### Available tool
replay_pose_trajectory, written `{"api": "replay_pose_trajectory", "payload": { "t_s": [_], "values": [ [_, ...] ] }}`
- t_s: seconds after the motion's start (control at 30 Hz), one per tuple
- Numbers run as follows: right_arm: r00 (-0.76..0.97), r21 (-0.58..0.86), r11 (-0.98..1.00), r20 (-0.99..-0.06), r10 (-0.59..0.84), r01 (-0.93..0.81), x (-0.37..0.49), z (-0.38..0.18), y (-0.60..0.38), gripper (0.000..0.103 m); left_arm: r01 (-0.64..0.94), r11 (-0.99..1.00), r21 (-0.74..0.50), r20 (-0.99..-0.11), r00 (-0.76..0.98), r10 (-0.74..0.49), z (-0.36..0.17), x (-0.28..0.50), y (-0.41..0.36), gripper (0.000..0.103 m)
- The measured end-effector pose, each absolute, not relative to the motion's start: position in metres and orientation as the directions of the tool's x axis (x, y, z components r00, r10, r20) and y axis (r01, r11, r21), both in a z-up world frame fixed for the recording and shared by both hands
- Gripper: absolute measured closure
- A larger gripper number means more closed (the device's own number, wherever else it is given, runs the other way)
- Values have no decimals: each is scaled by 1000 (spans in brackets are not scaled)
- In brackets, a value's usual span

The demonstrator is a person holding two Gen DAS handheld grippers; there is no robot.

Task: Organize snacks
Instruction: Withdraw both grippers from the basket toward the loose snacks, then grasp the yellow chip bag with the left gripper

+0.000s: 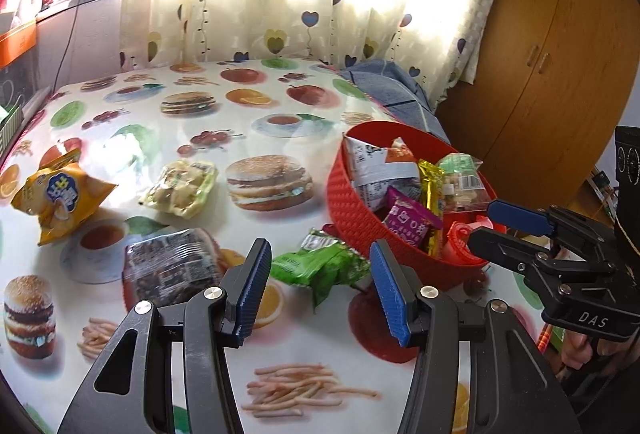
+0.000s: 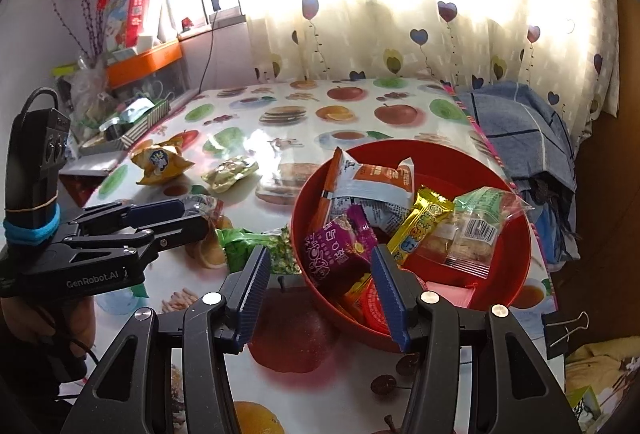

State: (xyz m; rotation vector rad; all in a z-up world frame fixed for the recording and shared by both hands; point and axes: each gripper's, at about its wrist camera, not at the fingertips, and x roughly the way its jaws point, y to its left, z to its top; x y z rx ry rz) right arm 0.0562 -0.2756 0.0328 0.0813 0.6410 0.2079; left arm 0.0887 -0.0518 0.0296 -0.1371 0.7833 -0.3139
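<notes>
My left tool (image 1: 316,290) stands wide with nothing between its blue pads, and it points down at the surface (image 1: 248,130), which has a cloth printed with burgers, fruit and cups. Just in front of it lies a green snack packet (image 1: 320,264), beside the near wall of the red basket (image 1: 360,210). A little to the left of the green one lies a dark clear-wrapped packet (image 1: 172,266). Farther away are a pale yellow packet (image 1: 182,188) and, well apart at the left, an orange chip bag (image 1: 60,196).

My right tool (image 2: 320,288) is also open and holds nothing. It hangs over the near rim of the red basket (image 2: 516,274), one pad outside the wall and one pad over the inside. In the basket I see several snacks already: a purple packet (image 2: 340,250), a gold bar wrapper (image 2: 424,226), a clear bag with biscuits (image 2: 476,230) and a white and orange pouch (image 2: 372,182). Under them there is something red and round (image 2: 374,310), maybe a lid, but I cannot see it well.

In the right wrist view the left tool (image 2: 192,214) shows from the side, near the dark packet, and a hand (image 2: 60,318) grips its handle. Behind the surface hangs a curtain (image 2: 400,14) with hearts, and a blue blanket (image 2: 516,130) lies at the far right corner.
</notes>
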Motion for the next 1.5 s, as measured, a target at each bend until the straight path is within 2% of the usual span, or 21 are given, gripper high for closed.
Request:
{"api": "replay_pose_trajectory", "payload": {
  "t_s": [0.9, 1.5],
  "values": [
    [744, 131, 948, -593, 309, -289, 86, 39, -218, 52, -3, 972, -235, -685, 710, -164, 23, 74, 35, 50],
    [707, 129, 921, -605, 367, -368, 126, 37, -180, 48, -193, 940, -281, -670, 741, -48, 22, 90, 104, 50]
  ]
}}
